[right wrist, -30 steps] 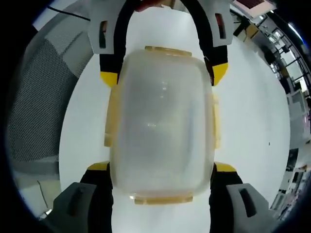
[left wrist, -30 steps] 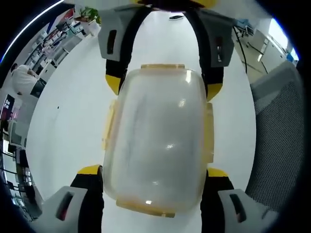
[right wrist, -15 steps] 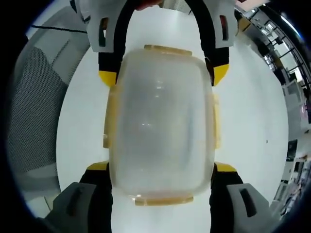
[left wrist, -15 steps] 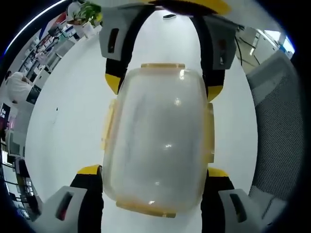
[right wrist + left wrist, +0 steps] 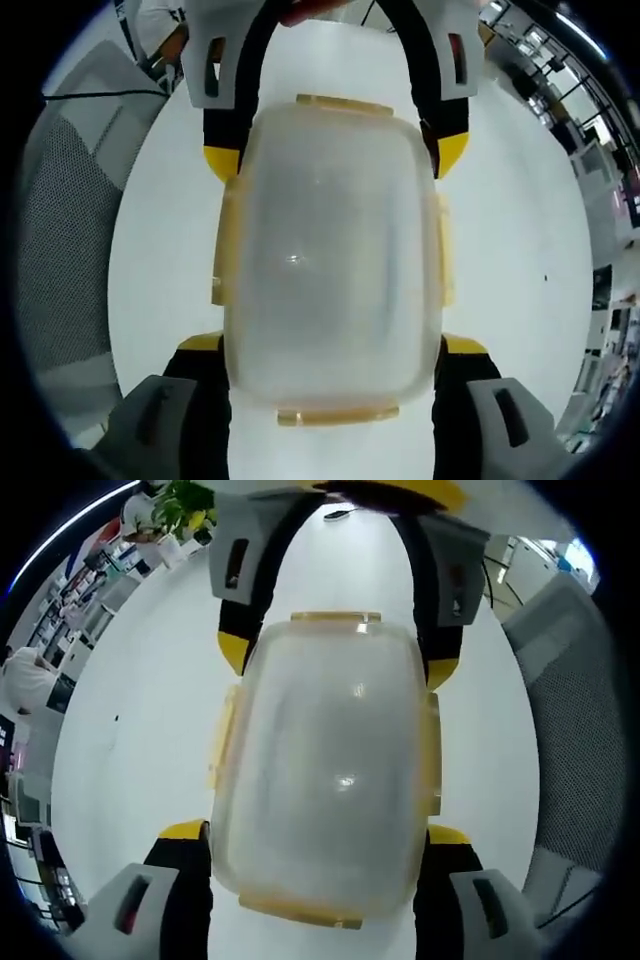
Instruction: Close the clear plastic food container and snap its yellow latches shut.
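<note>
A white table (image 5: 130,730) filled the background, with a grey mesh chair (image 5: 575,740) at the right edge of the left gripper view and office clutter at the upper left. At centre frame, the left gripper (image 5: 318,830) clasped the near end of a clear container (image 5: 325,770), one jaw on either side. The right gripper (image 5: 335,655) gripped the far end from the top of the frame. Yellow latches (image 5: 222,738) lay flat along the container's sides. In the right gripper view the container (image 5: 330,260) sat mid-frame likewise.
</note>
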A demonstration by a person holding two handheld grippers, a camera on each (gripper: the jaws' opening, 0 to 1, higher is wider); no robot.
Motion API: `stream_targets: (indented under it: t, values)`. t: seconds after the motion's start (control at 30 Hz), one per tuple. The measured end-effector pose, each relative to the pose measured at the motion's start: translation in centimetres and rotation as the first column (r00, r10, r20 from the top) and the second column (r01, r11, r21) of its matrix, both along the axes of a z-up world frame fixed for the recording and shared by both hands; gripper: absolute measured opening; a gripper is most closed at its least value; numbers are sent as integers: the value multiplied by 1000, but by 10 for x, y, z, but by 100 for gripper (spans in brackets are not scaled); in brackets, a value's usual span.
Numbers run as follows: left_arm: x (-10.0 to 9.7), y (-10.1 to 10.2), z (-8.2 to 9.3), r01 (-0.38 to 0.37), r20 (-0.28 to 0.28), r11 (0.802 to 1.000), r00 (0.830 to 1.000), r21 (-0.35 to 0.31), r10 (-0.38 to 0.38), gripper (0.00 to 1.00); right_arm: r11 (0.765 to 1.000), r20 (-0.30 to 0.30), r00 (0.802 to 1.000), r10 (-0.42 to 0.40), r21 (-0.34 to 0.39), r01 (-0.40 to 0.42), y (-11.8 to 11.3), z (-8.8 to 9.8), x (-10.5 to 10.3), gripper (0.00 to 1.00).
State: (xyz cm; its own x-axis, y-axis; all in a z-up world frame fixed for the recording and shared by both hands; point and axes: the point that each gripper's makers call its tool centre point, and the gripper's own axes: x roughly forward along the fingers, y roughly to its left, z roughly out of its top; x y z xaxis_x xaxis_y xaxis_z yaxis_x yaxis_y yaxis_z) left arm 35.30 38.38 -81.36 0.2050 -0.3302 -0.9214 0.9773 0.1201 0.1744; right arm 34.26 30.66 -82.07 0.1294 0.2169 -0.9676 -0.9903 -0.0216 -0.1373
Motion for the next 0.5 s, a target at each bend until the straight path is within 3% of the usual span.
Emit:
stream_targets:
  t: [0.2,0.5]
  values:
    - [15,-1,1,1,-4,1000,1000,-18,-2,81,1000,34,999,3,-26,-2,-1,-4,14,83]
    - [28,-2,2,36,-9,999,999,-40,-36,82,1000,12,999,-31,-3,31,-1,-2,27,83]
